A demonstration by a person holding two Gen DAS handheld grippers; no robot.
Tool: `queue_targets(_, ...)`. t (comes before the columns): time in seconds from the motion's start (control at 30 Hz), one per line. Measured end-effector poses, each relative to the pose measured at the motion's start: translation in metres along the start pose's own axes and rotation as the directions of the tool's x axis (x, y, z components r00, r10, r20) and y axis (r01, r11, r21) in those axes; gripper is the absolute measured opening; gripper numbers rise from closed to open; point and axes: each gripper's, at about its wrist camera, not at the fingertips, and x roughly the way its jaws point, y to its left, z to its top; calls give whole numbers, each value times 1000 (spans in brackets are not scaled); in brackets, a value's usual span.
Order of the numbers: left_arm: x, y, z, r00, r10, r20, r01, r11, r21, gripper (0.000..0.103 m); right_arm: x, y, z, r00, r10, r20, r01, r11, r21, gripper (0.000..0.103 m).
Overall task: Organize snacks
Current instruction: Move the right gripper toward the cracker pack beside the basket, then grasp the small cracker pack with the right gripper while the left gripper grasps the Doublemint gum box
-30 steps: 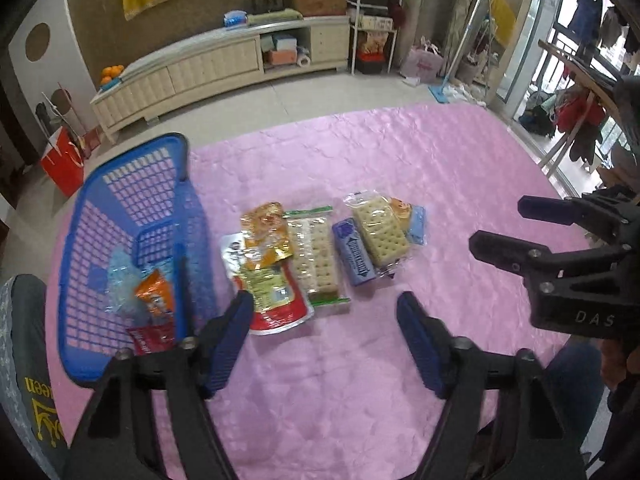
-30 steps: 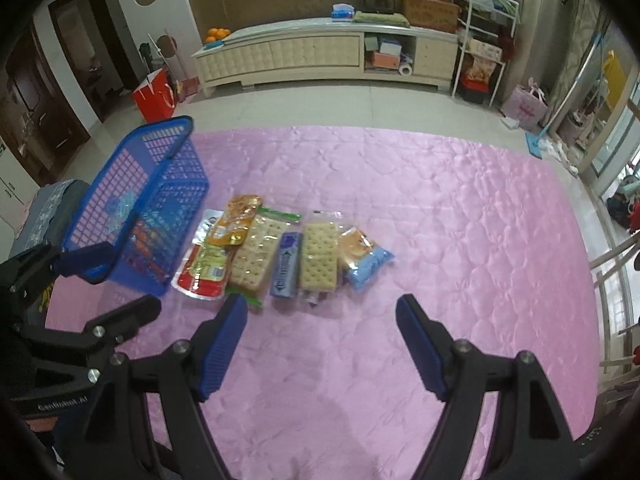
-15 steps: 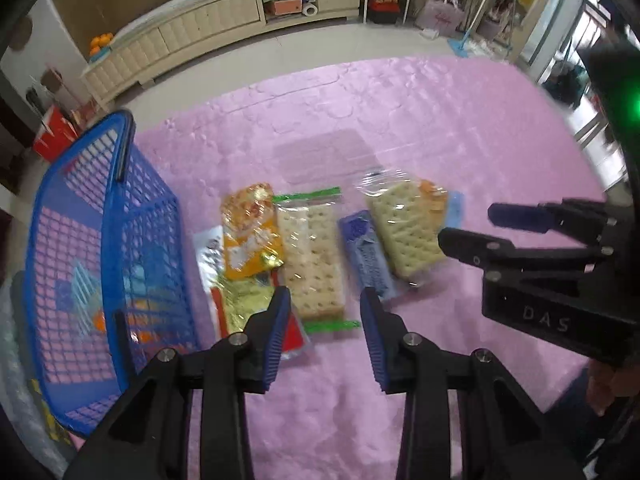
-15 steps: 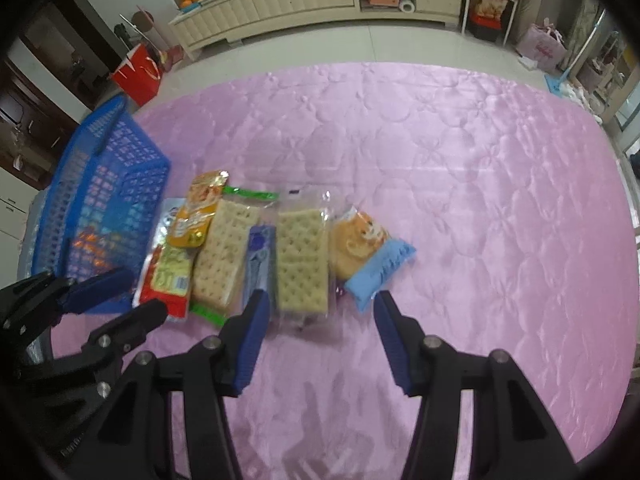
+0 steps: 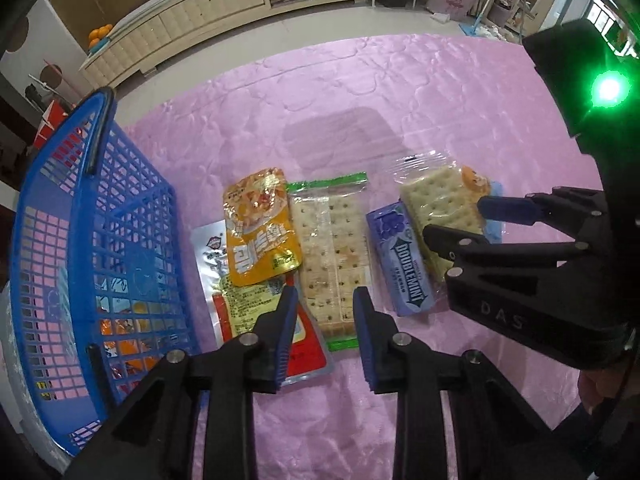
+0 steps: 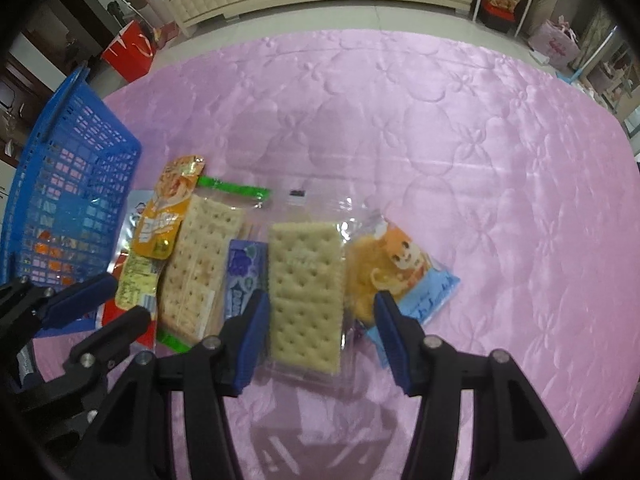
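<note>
**Both grippers lined up over cracker packs, no grasp made**

On the far left stands the blue basket (image 5: 100, 240), on the pink quilted tabletop (image 5: 400, 92); a few small wrappers show through its mesh. Just beside its wall lies a row of snacks, edges overlapping: a red and silver pouch (image 5: 224, 280) at the bottom, an orange pouch (image 5: 260, 232) lying partly on it, then a green-edged cracker pack (image 5: 332, 256), a blue gum pack (image 5: 404, 260), a clear cracker pack (image 6: 304, 288) and, at the right end, a blue and orange cake packet (image 6: 400, 276).

The left gripper (image 5: 326, 316) hangs over the near end of the green-edged cracker pack. Its fingers are partly spread, one over the red pouch's edge and one at the pack's right edge, with nothing between them pinched. The right gripper (image 6: 318, 320) straddles the near end of the clear cracker pack; its fingers stand wider apart, one by the gum and one over the cake packet, also holding nothing.

The step in hand looks like the approach to a pick, each gripper on its own cracker pack. Whether the tips touch the wrappers cannot be told. Next, each would likely need to come lower and close on the pack alone, without catching its neighbours, then carry it left into the basket. The thin, slippery film and brittle crackers call for a gentle squeeze.
</note>
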Motion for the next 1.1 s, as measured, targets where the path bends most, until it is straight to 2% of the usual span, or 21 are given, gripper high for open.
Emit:
queue_targets(0.13,4,5,0,1000,3,-4,-3,1000,-10,26,-1,9,1,1000,-24,-2,24,999,-31,59)
queue_targets(0.37,7,2,-5,1000,-4,-6,4,1000,-6,26,6,26,-3,992,-129,11,129,984,-121,58)
queue_targets(0.47,7,1,-6,1000,1,-6,-1,1000,-2,26,7,33,-8,989,-140,38,144,975,-168,48)
queue_targets(0.53,6,1,-6,1000,0,-3,0,1000,-2,26,5,35,-15,992,-122,45,128,978,-166,44)
queue_targets(0.63,5,3,-5,1000,-12,3,13,1000,-9,26,0,24,-20,999,-30,36,34,995,-99,43)
queue_targets(0.7,4,2,-4,1000,-17,5,17,1000,-13,26,-6,14,-23,999,3,44,0,998,-68,42)
queue_targets(0.87,5,-3,0,997,-72,10,72,997,-23,26,-24,-9,-29,997,44,66,-43,999,-15,42)
queue_targets(1.1,21,-21,9,992,-124,-2,124,992,-36,28,-38,-29,-31,995,37,96,-37,999,-4,42)
